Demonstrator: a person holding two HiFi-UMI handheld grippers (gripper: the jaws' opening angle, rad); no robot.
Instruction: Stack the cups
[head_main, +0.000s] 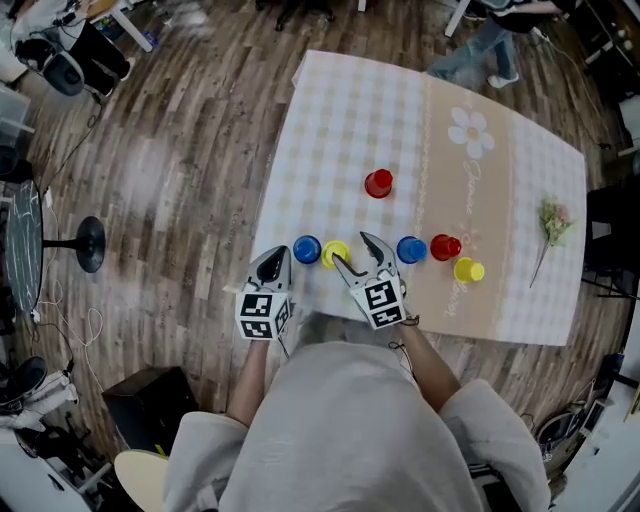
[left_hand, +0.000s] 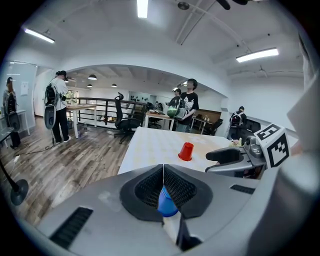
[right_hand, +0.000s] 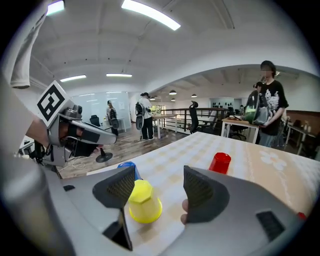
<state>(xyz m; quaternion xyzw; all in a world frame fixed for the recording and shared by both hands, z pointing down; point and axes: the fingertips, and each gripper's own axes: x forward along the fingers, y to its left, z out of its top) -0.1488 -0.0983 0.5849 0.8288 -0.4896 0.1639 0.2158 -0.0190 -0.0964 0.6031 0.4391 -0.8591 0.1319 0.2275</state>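
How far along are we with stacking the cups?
Done: nothing; all six cups stand singly on the table, like the far red cup. In hand: the right gripper has open jaws around a yellow cup, not closed. The left gripper is shut, empty, by a blue cup. Left: every stack.

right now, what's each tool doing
Left tool: shut, gripping nothing.
Right tool: open, yellow cup standing between its jaws, not gripped.

Six inverted, unstacked: red cup (head_main: 378, 184) alone farther back; five-cup row (head_main: 411, 249) nearer person.
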